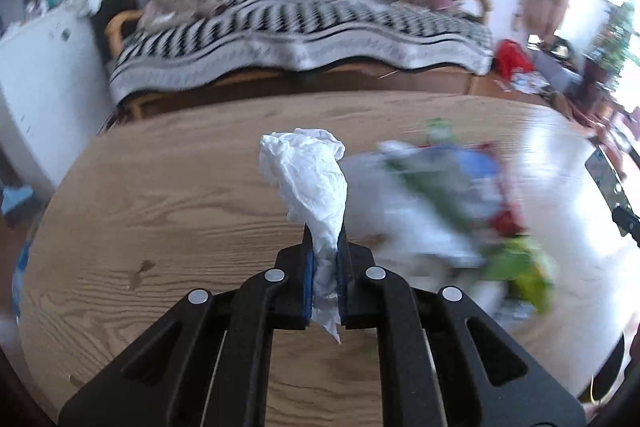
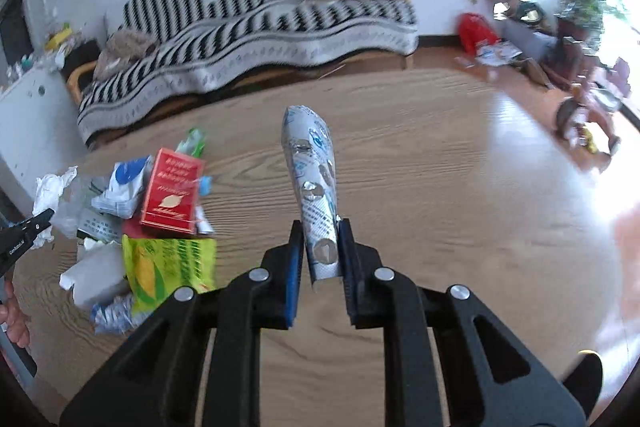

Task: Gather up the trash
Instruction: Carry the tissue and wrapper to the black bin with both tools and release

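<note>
your left hand-held gripper (image 1: pixel 325 247) is pinching a crumpled white tissue (image 1: pixel 310 179) btwn its blue pads, w/ the wad sticking up past the fingertips and a scrap hanging below; it's held above the wooden bench (image 1: pixel 160 207), not touching it. your right hand-held gripper (image 2: pixel 320 247) is clamped on a silver foil wrapper (image 2: pixel 314 179) w/ blue print, rolled into a tube that juts fwd past the tips, also clear of the bench.

the rest of the trash pile (image 2: pixel 140 227) sits on the bench to the left of your right gripper: a red box (image 2: pixel 172 191) w/ gold leaf art, a yellow-green corn packet (image 2: pixel 168 271) just in front of it, a white-and-blue pouch (image 2: pixel 124 187) beside the box, a white block (image 2: pixel 96 275), a green-white packet (image 2: pixel 192 143) at the far side. in the left wrist view that pile is motion-blurred, to the right of the tissue.

behind the bench: a sofa w/ a black-and-white zigzag throw (image 1: pixel 300 19), red bag (image 2: pixel 474 31) on the floor by the wall.
</note>
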Motion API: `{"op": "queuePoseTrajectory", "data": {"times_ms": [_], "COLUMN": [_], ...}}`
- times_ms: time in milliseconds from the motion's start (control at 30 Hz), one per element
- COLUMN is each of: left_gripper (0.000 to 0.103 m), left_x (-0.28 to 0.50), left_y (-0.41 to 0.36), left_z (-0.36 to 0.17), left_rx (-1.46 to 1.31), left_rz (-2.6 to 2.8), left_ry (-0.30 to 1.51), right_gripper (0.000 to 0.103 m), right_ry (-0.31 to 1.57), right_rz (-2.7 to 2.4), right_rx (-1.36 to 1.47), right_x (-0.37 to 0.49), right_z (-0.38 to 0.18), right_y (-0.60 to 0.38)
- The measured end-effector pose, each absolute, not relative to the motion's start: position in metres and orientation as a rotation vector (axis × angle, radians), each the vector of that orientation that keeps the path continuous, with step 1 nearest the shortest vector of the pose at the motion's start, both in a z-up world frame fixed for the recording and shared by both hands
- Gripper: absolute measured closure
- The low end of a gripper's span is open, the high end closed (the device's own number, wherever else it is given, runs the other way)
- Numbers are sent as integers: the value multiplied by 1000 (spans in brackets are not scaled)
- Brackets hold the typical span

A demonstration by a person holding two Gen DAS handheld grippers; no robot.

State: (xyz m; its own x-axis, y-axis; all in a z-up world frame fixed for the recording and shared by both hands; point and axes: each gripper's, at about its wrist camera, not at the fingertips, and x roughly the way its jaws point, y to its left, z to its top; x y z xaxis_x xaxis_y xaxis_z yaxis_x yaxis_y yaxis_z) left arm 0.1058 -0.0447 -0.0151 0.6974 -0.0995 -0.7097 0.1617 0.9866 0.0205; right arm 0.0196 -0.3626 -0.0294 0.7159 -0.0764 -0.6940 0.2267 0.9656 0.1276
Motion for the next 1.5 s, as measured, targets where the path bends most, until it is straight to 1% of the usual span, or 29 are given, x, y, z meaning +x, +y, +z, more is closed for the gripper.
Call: {"op": "queuePoseTrajectory", "data": {"times_ms": [200, 367, 567, 733, 900, 1000, 1133, 1367, 1500], "left_gripper": [95, 95, 95, 95, 95, 95, 95, 95, 95], "left_x": [53, 2, -69, -130, -173, -200, -209, -218, -225], "left_y": [-134, -227, -341, -430, -492, -523, -551, -582, -592], "left_z": [13, 20, 3, -36, -88, -120, -149, -174, -176], "left_rx": [116, 146, 202, 259, 313, 353, 413, 431, 428], "left_rz": [-361, -568, -809, -1010, -1162, -1232, -1279, -1310, -1330], "left_ry": [717, 689, 705, 777, 884, 954, 980, 1030, 1042], "right_gripper": [85, 85, 85, 85, 85, 85, 85, 85, 85], "right_ry": [664, 657, 688, 754, 844, 872, 894, 898, 902], "right_rz": [-336, -484, -667, -788, -852, -874, -883, -895, -906], "right_rx": [280, 313, 399, 494, 645, 700, 747, 782, 793], "right_x": [-88, -177, -279, -346, -383, -394, -404, -412, -410], "right_z": [-3, -4, -23, -49, -88, -102, -115, -126, -128], "right_y": [-434, -493, -561, -603, -633, -641, -647, -660, -665]}}
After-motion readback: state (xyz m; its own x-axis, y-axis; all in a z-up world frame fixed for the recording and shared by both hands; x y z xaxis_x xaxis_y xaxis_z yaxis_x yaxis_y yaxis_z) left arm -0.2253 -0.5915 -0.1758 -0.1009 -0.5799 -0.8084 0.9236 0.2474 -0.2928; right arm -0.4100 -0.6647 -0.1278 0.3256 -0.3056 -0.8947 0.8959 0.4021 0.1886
